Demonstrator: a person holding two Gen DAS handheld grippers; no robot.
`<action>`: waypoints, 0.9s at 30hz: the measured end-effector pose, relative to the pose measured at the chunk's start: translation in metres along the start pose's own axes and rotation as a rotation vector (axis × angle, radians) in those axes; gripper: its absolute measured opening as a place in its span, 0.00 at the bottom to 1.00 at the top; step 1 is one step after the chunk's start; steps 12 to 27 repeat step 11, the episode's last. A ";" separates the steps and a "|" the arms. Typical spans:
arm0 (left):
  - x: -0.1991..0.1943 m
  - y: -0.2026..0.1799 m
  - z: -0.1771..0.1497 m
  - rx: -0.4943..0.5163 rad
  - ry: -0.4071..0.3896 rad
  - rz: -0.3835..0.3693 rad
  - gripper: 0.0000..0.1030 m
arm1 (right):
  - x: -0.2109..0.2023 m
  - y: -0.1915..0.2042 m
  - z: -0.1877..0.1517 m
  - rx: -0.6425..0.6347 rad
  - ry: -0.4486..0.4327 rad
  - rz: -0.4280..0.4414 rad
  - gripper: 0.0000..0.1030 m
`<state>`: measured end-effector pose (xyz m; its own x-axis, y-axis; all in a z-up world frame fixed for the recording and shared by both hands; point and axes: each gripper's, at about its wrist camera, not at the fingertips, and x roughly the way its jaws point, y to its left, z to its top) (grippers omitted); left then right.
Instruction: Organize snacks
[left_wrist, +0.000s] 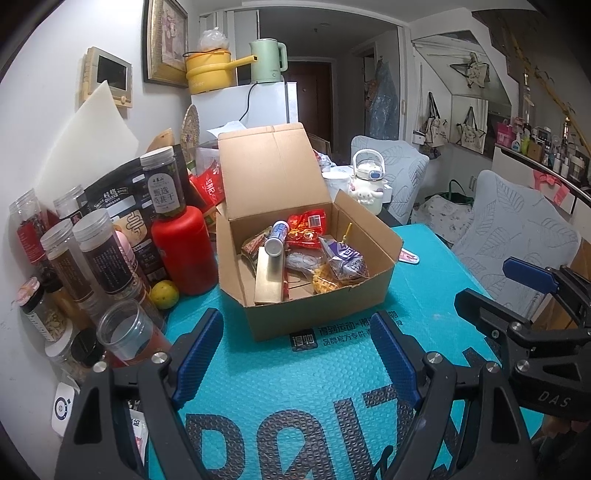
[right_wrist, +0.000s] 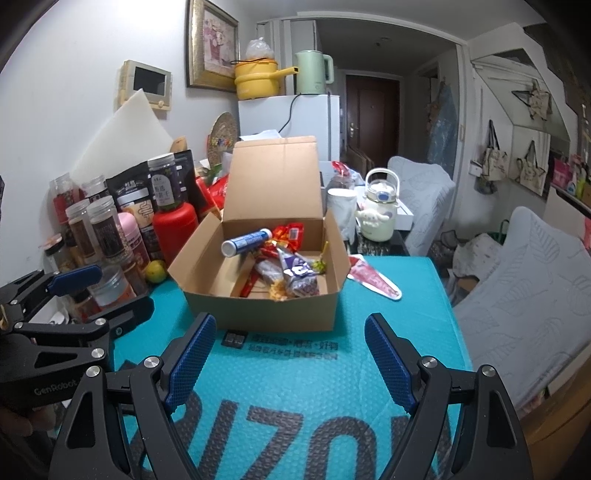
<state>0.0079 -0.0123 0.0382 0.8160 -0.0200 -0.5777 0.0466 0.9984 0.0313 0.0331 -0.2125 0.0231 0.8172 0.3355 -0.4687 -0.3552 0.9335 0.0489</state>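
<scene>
Both sets of jaws stand apart and empty over the teal mat (left_wrist: 295, 369) on my counter: left gripper (left_wrist: 297, 354), right gripper (right_wrist: 290, 360). Just ahead sits the open cardboard box (right_wrist: 258, 306), already holding snack packets (right_wrist: 295, 275) and a tube (right_wrist: 245, 242). One red packet (right_wrist: 373, 278) lies outside, beside the box's right wall. I judge that's next: reach right, pinch, drop it inside.

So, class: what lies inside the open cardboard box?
Inside the cardboard box: a white-and-blue tube, red snack packets, a purple wrapper, a gold carton and a waffle-like snack. Whatever lies under the pile is hidden.
</scene>
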 end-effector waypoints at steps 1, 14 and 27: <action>0.000 -0.001 0.000 0.000 0.003 -0.007 0.80 | 0.000 0.000 0.000 0.000 0.004 -0.002 0.81; 0.006 0.001 -0.003 -0.017 0.014 -0.031 0.80 | 0.004 -0.004 -0.004 0.015 0.022 -0.009 0.81; 0.006 0.001 -0.003 -0.017 0.014 -0.031 0.80 | 0.004 -0.004 -0.004 0.015 0.022 -0.009 0.81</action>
